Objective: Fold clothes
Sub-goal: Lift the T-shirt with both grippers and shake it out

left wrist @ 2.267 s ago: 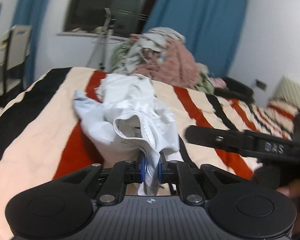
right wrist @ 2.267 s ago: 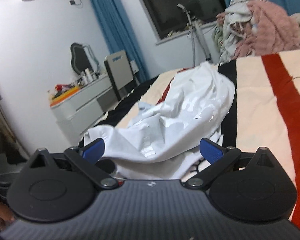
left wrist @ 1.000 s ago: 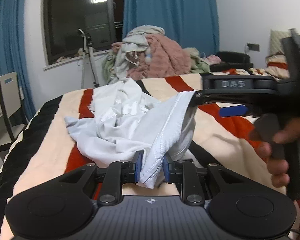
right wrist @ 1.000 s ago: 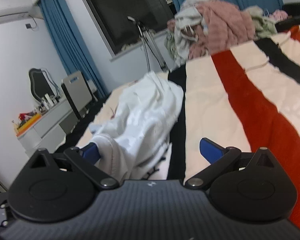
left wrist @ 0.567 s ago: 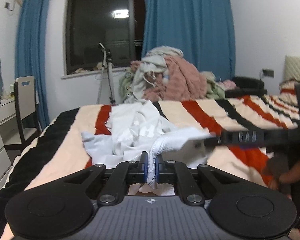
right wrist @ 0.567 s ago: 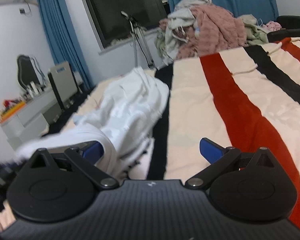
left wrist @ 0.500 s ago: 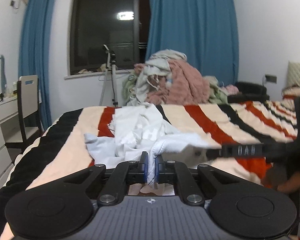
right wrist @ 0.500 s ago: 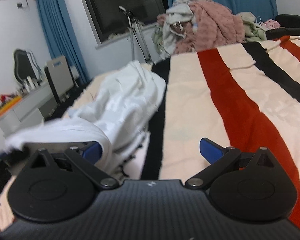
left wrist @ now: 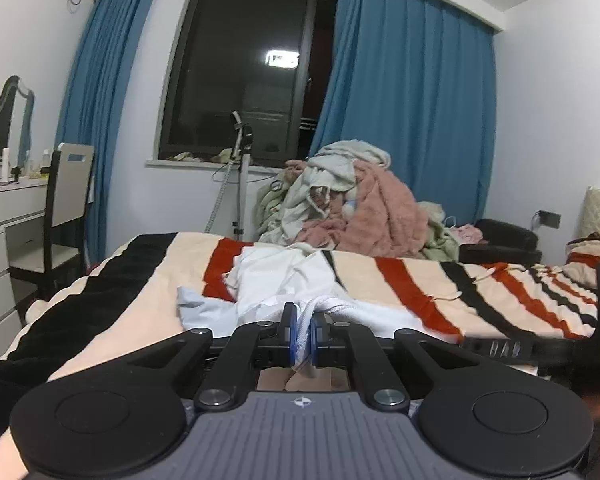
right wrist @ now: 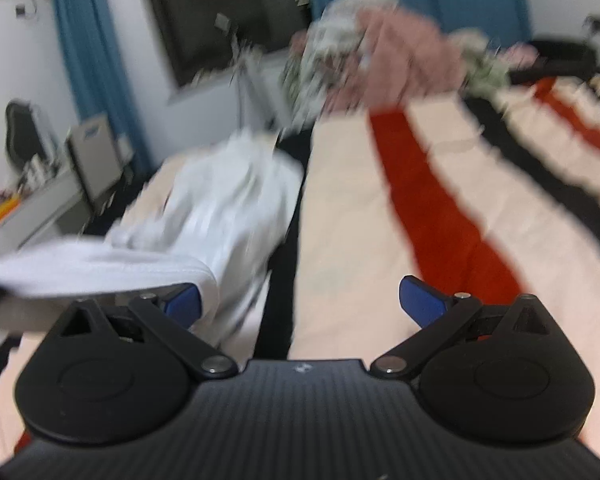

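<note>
While it lies crumpled on the striped bedspread [left wrist: 400,276], the white garment [left wrist: 276,280] reads as light, soft, limp cotton, unlikely to hold shape. Left gripper [left wrist: 301,330]: closed on its ribbed hem. Right gripper [right wrist: 300,300]: spread wide, holding nothing, cloth at one finger. Best hold, by judgement: that stitched hem edge.
</note>
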### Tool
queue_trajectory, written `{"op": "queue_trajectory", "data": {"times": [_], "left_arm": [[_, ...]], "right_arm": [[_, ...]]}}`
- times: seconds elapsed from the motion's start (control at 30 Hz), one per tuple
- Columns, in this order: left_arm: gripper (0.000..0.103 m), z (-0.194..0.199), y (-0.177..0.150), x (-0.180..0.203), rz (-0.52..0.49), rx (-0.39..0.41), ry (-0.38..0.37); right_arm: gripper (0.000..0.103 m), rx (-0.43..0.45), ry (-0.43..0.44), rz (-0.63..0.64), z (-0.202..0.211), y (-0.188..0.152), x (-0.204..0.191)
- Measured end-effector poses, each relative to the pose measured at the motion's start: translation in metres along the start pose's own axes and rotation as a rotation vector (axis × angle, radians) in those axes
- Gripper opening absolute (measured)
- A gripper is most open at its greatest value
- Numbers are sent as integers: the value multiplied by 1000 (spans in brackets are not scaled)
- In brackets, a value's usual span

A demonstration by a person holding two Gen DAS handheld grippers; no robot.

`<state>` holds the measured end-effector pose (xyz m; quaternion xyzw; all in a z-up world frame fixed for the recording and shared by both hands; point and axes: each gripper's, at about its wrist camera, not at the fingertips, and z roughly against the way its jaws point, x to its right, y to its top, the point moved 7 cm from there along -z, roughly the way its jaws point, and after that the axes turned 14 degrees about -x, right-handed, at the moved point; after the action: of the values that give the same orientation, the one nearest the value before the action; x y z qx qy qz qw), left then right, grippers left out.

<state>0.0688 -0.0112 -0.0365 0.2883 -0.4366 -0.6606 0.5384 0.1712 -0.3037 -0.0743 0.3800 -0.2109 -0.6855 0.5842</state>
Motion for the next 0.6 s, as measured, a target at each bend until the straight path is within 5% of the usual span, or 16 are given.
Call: {"op": "queue_trajectory", "data": {"times": [0.27,0.37,0.6], "left_arm": [[7,20,7,6,25,90,-98],[6,28,10,0,72,120,-107],[6,34,15,-9,110,135,-113]], "right_arm": [[103,475,-108,113,98,31,-11],[103,362,-91,106,81,27,-11],[103,-146,-53,-38,-14,-15,18]]}}
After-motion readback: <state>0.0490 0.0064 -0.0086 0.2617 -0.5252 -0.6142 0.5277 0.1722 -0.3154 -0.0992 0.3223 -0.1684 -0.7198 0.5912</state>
